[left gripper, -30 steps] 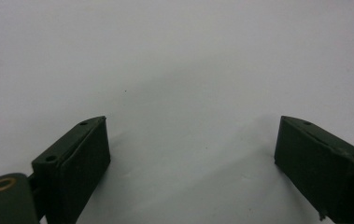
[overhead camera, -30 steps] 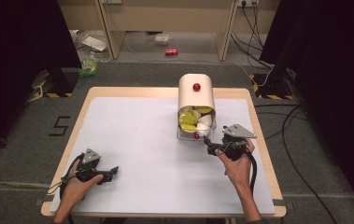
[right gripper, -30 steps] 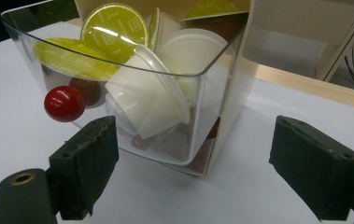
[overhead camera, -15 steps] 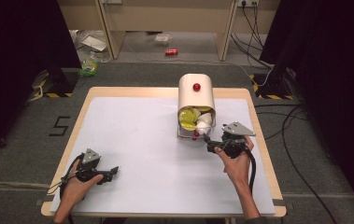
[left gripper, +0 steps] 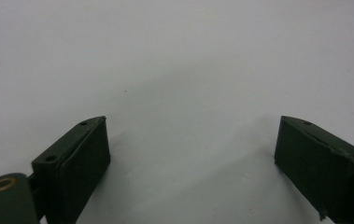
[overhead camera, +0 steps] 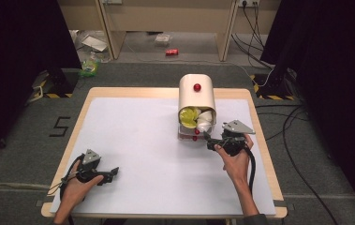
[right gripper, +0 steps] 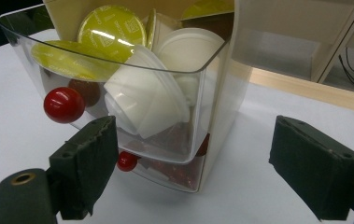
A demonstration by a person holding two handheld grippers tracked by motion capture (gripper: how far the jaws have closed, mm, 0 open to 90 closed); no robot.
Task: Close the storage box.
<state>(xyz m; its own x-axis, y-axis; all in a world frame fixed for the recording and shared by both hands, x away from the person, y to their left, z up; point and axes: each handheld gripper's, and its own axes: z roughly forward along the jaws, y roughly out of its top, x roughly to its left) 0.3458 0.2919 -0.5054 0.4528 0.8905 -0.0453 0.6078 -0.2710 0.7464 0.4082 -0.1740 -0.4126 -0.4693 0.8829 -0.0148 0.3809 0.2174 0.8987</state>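
Two black jaws of right gripper [right gripper: 193, 163] stand wide apart, holding nothing. Clear plastic drawer [right gripper: 198, 93] of cream round-topped box [overhead camera: 196, 96] sits just ahead, nearer left jaw; small red ball knob [right gripper: 64, 105] just above that jaw. Drawer holds yellow-green foil-topped pods [right gripper: 111, 28] and white plastic pods [right gripper: 151, 102]. Left gripper [overhead camera: 104, 174] open too, empty, low on white table [overhead camera: 137, 136], near front edge, well apart from box.

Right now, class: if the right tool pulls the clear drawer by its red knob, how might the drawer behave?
The clear drawer is tilted open and heaped with capsules, so it probably feels front-heavy. Its thin plastic wall looks smooth and may flex. The red knob is round and glossy, so the open right tool could slip.
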